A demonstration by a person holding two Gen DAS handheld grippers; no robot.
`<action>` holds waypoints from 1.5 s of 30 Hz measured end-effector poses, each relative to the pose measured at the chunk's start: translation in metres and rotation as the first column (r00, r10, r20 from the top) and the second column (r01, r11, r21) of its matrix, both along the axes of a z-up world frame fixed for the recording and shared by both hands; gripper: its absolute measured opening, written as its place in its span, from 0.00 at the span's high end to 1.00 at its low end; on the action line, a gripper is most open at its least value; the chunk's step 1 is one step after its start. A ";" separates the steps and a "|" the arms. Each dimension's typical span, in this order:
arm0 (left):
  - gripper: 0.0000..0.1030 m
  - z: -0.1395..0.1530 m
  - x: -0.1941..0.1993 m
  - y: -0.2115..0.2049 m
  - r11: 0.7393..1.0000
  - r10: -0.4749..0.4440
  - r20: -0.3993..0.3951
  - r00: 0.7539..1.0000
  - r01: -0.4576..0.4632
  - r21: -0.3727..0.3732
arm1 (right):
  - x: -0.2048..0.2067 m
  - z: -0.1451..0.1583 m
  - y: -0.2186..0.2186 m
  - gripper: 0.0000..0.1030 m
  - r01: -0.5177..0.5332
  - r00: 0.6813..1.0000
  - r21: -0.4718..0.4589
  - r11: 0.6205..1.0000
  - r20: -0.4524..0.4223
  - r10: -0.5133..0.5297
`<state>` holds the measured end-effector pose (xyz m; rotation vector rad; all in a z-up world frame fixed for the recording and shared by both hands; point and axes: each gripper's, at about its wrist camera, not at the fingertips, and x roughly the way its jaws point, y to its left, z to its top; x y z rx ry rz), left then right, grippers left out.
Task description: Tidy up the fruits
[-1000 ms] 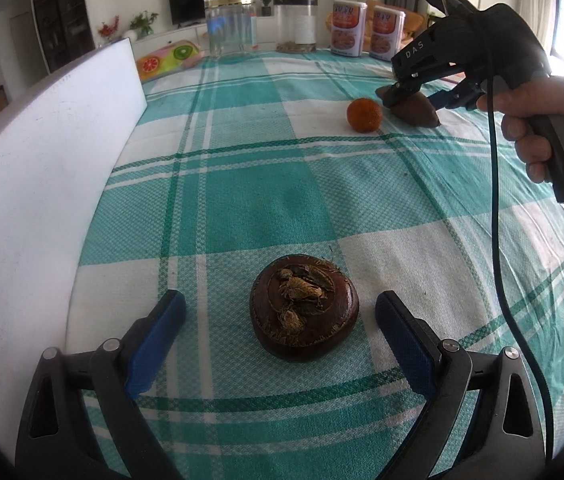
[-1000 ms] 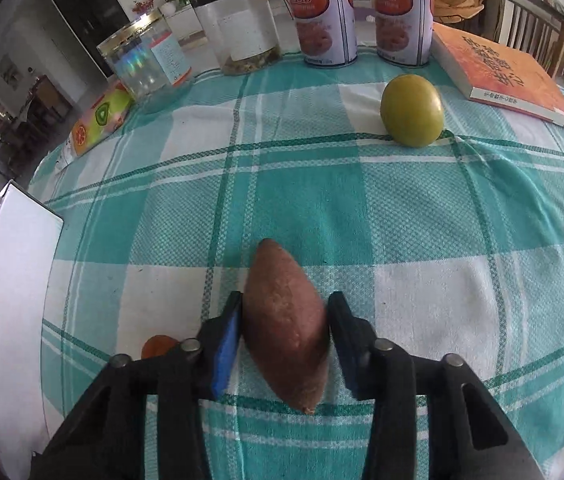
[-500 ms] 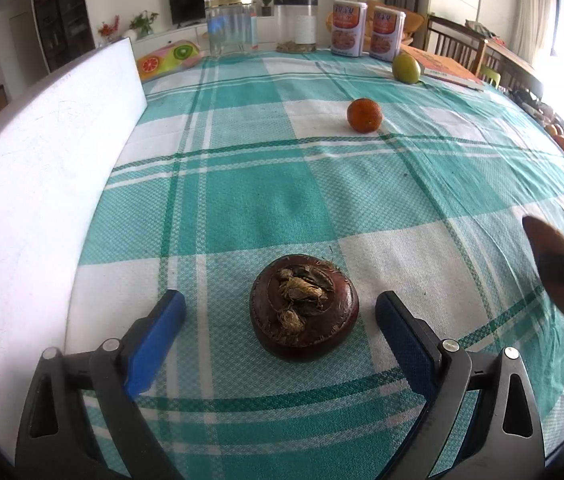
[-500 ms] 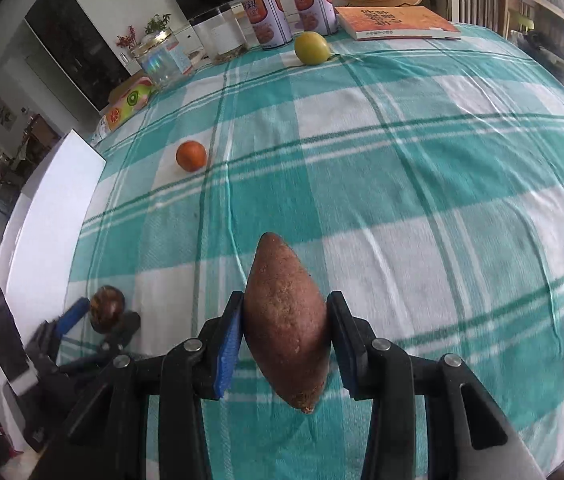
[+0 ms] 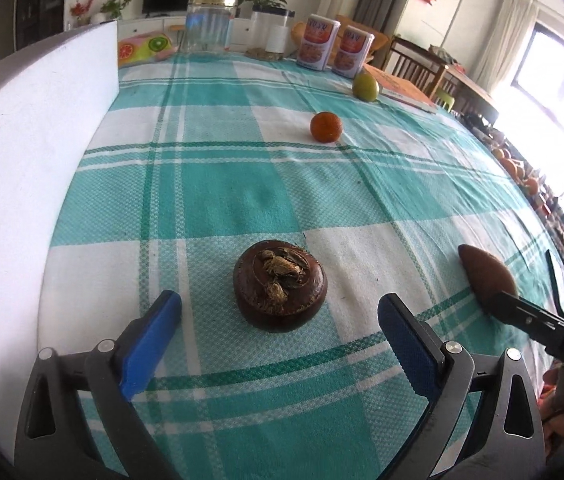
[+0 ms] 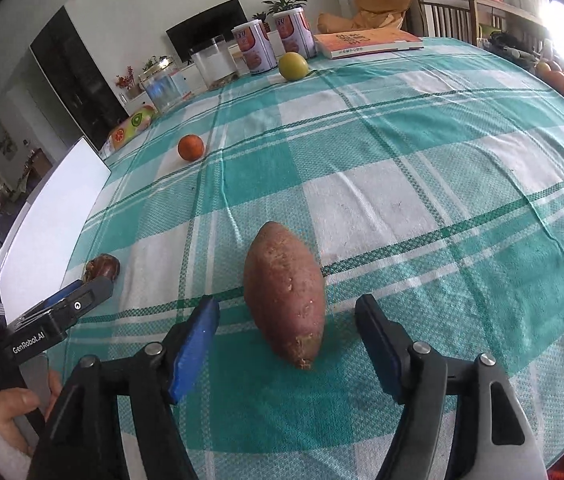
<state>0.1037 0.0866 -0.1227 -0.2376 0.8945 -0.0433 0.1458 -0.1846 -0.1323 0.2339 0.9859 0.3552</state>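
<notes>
Now the right gripper (image 6: 285, 344) has its jaws opening, and the sweet potato (image 6: 285, 292) lies on the checked tablecloth (image 6: 421, 184) between the two blue pads (image 6: 194, 344), with clear cloth showing on either side of it. Neither pad touches it. It lies lengthwise along the line of the fingers, blunt end pointing away and the tapered tip back toward the gripper's body.

The left gripper (image 5: 280, 334) stands wide open as well. A round, dark brown fruit (image 5: 280, 288) with a dried, rough crown on top sits on the cloth just ahead of the fingertips and roughly centred between them, apart from both pads. In the left wrist view the sweet potato shows off to the right, partly behind one black finger of the right gripper.

Further along the table, a small orange fruit (image 5: 325, 127) lies alone on a white square, well apart from both grippers. A green-yellow round fruit (image 5: 365, 86) rests near the far edge, just beside an orange book (image 6: 365, 42) and close to two printed tins (image 5: 335, 50). A clear jar (image 5: 210, 24) stands at the far side too. A white board (image 5: 30, 184) runs along the left edge of the table.
</notes>
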 end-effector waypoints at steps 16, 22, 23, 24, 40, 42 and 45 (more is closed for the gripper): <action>0.53 0.022 -0.002 -0.012 0.997 -0.022 -0.060 0.998 0.026 0.068 | 0.050 0.011 0.028 0.60 -0.181 0.949 -0.150 0.972 -0.287 0.132; 0.53 0.071 -0.065 -0.010 0.975 -0.144 -0.001 0.990 0.141 -0.171 | 0.016 0.022 0.014 0.60 -0.045 0.941 0.378 0.925 -0.296 0.167; 0.53 0.081 -0.076 -0.005 0.967 -0.150 0.012 0.989 0.149 -0.207 | 0.011 0.028 0.024 0.60 -0.052 0.940 0.417 0.907 -0.286 0.186; 0.53 0.092 -0.086 0.003 0.960 -0.148 0.026 0.989 0.150 -0.237 | 0.006 0.036 0.035 0.60 -0.071 0.939 0.449 0.891 -0.271 0.211; 0.53 0.096 -0.185 0.222 0.877 0.480 -0.016 0.877 -0.480 -0.021 | -0.109 0.097 0.327 0.60 -0.655 0.691 0.332 0.679 -0.100 0.715; 0.53 0.085 -0.190 0.230 0.854 0.519 -0.032 0.854 -0.519 0.030 | -0.119 0.088 0.345 0.60 -0.682 0.672 0.292 0.670 -0.109 0.732; 0.40 0.077 -0.193 0.234 0.823 0.567 -0.038 0.823 -0.563 0.076 | -0.128 0.079 0.362 0.57 -0.704 0.664 0.233 0.671 -0.122 0.738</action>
